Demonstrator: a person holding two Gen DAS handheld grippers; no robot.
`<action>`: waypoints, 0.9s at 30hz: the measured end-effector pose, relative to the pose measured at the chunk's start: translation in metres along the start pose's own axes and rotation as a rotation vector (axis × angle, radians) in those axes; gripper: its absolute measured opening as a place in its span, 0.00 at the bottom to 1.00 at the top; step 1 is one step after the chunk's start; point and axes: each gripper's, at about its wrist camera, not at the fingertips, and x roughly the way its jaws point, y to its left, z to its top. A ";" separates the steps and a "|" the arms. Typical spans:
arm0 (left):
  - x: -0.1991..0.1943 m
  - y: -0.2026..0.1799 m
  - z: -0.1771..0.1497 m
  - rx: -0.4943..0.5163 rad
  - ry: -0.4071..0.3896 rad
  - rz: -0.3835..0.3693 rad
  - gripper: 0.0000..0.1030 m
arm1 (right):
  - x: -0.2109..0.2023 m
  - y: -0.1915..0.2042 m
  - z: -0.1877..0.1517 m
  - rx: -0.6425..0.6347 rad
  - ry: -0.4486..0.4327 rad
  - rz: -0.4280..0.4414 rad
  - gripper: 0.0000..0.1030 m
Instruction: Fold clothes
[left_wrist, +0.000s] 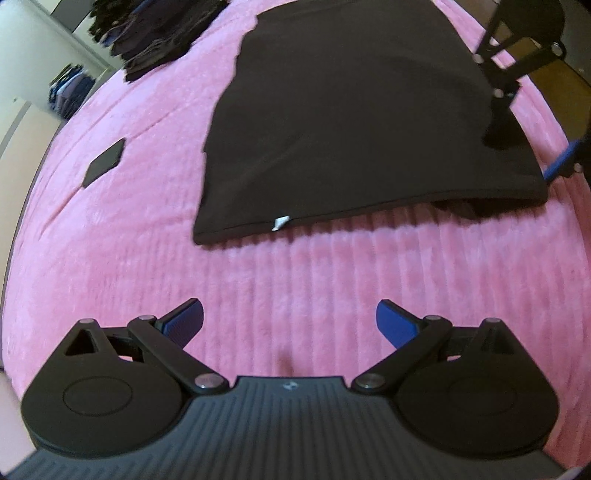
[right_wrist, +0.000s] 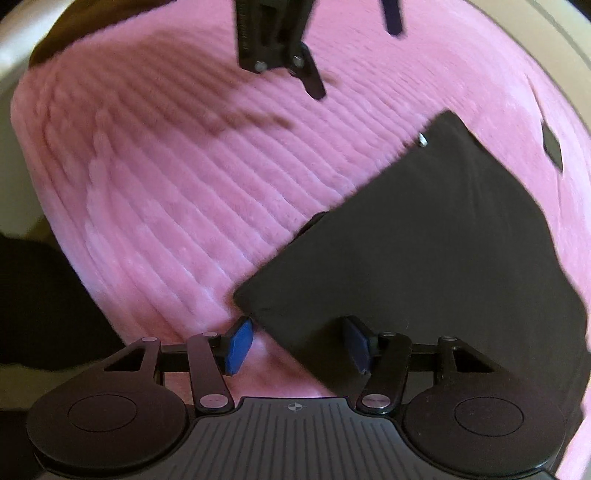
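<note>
Left gripper (left_wrist: 290, 325) wide, empty, over ribbed pink plush blanket (left_wrist: 110, 258). Right gripper (right_wrist: 295, 341) half-open astride corner of partly folded black cotton garment (right_wrist: 424, 236), pads not pressing. You've further folds left. Stack of dark folded clothes (left_wrist: 155, 33) upper left; white wall behind.

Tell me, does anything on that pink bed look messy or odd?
Mostly tidy. The black garment lies flat, but an under layer pokes out past its near hem at one corner, and a white tag sticks out there.
</note>
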 end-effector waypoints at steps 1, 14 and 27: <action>0.004 -0.002 0.001 0.015 -0.010 -0.007 0.96 | 0.002 0.001 0.001 -0.026 -0.006 -0.006 0.57; 0.046 0.002 0.016 0.356 -0.162 0.048 0.94 | -0.080 -0.094 -0.003 0.516 -0.200 -0.022 0.06; 0.091 0.017 0.043 0.505 -0.265 0.037 0.64 | -0.109 -0.140 -0.018 0.778 -0.229 -0.046 0.06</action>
